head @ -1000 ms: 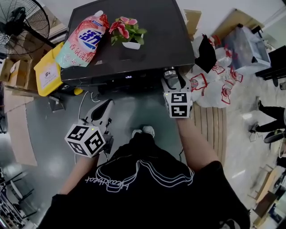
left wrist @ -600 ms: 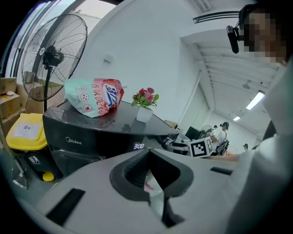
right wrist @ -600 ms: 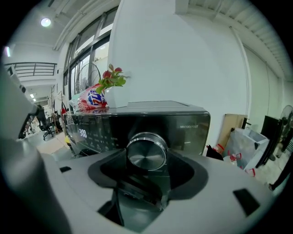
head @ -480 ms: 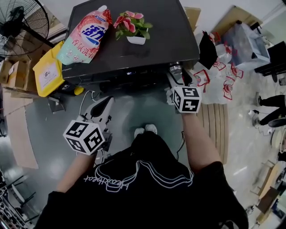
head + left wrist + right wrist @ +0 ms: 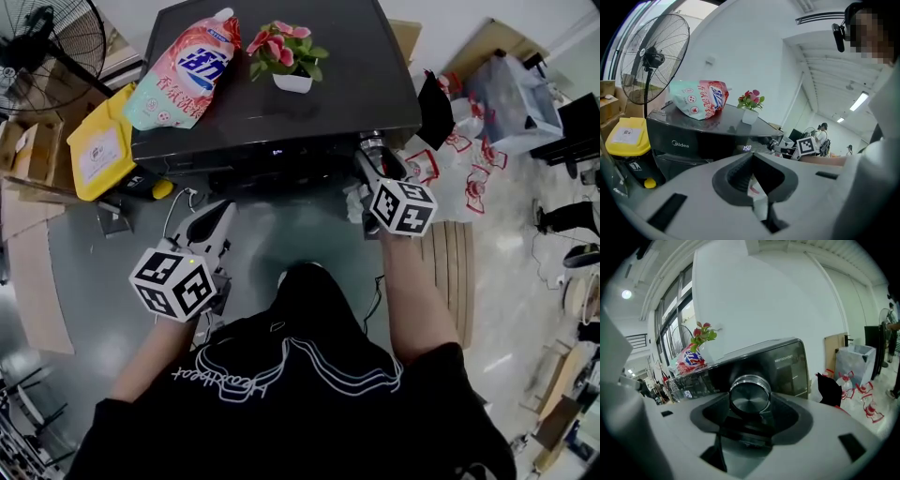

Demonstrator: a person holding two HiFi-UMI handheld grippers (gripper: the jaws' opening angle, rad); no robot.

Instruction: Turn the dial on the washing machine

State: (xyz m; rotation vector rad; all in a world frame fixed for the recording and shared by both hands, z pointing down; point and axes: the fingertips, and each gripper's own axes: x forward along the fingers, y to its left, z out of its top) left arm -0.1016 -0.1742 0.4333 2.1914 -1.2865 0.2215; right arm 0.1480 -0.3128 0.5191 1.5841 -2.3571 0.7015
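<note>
One black washing machine [image 5: 361, 89] fills the upper middle of the head view, its flat top towards the wall and its control panel facing the person [image 5: 291, 375], who stands in front of it in a black shirt with both forearms stretched forward. Left of the machine a standing fan [image 5: 47, 42] rises beside cardboard boxes, and on the floor to the right lies a heap of white plastic bags [image 5: 469, 159] with red print. On the machine's top a large red, white and green detergent pouch [image 5: 183, 70] lies on its side at the left part, with a yellow container [image 5: 103, 145] standing on the floor just beside the machine's left edge. The left claw [image 5: 217, 217] is held low, apart from the front of the machine, its marker cube [image 5: 173, 281] nearest the person; in the left gripper view its two jaws are pressed together with nothing between them. The right claw [image 5: 375, 155] reaches to the right end of the control panel, with its marker cube [image 5: 401, 206] just behind it. Near the pouch, a small white pot of pink flowers [image 5: 286, 56] stands upright on the top. The dial [image 5: 749, 393], a round silver knob at the panel's right end, sits between the right claw's jaws, which pinch it from both sides. A small lit display [image 5: 746, 148] glows on the panel to the dial's left.
</note>
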